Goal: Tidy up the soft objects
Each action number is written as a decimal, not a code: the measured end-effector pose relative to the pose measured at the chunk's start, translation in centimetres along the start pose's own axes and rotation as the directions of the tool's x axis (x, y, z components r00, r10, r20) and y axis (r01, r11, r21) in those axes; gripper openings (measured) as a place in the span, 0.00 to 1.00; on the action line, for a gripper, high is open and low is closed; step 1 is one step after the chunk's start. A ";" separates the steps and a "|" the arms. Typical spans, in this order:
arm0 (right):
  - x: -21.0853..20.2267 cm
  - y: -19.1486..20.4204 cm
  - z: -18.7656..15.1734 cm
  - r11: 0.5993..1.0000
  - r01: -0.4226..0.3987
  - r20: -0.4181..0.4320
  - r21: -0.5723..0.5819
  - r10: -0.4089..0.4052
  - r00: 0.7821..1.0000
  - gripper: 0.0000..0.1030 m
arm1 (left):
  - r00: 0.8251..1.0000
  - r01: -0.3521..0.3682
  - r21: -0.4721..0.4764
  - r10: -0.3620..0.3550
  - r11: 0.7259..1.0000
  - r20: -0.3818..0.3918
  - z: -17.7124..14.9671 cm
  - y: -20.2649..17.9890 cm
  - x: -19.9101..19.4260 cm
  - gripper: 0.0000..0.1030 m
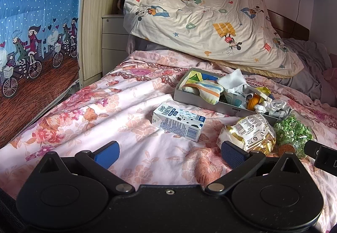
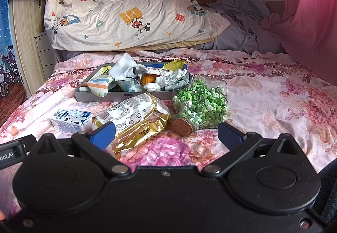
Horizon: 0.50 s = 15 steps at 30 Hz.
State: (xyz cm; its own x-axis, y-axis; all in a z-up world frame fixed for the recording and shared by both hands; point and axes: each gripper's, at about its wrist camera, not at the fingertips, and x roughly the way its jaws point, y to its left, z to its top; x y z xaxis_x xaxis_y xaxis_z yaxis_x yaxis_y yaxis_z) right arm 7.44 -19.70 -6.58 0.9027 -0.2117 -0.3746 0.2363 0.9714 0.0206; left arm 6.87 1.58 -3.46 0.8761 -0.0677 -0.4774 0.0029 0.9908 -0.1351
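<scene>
Bare sheet (image 1: 88, 119) left of carton (image 1: 178, 124); bag (image 2: 137, 123) and jar (image 2: 200, 106) crowded against tray (image 2: 101, 97).

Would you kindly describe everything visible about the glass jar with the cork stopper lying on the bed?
The glass jar is clear and lies on its side on the floral bedsheet, its round cork stopper facing the cameras. It is packed with small green and white folded paper pieces. It lies just in front of the grey tray, with the gold snack bag close against its stopper end. Neither hand-held gripper touches it.
</scene>
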 end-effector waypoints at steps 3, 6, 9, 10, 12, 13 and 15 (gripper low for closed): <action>0.1 0.0 0.1 1.000 0.000 0.000 0.000 0.000 1.000 0.99 | 1.000 0.000 0.001 0.000 1.000 -0.001 0.0 0.0 0.0 0.99; 0.1 0.0 0.1 1.000 0.000 -0.001 0.000 0.000 1.000 0.99 | 1.000 0.000 0.000 0.000 1.000 -0.001 0.0 0.0 0.0 0.99; 0.1 0.0 0.1 1.000 0.000 -0.001 0.000 0.000 1.000 0.99 | 1.000 0.000 0.000 0.000 1.000 -0.001 0.1 0.0 0.0 0.99; 0.0 0.0 0.0 1.000 0.000 -0.001 0.000 0.000 1.000 0.99 | 1.000 0.000 0.000 0.000 1.000 -0.001 0.1 0.0 0.0 0.99; 0.1 0.0 0.1 1.000 0.000 -0.001 0.000 0.000 1.000 0.99 | 1.000 0.000 0.000 0.000 1.000 -0.002 0.1 0.0 0.0 0.99; 0.0 0.0 0.0 1.000 0.000 -0.001 0.000 0.000 1.000 0.99 | 1.000 0.000 0.000 0.000 1.000 -0.002 0.1 0.0 0.0 0.99; 0.1 0.0 0.1 1.000 0.000 -0.001 0.000 0.000 1.000 0.99 | 1.000 0.000 0.000 0.000 1.000 -0.001 0.1 0.0 0.0 0.99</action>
State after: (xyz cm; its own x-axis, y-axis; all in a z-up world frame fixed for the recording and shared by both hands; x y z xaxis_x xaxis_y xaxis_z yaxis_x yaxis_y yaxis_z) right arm 7.54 -19.73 -6.49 0.9023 -0.2115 -0.3756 0.2364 0.9714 0.0209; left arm 6.91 1.59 -3.38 0.8754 -0.0679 -0.4785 0.0030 0.9908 -0.1350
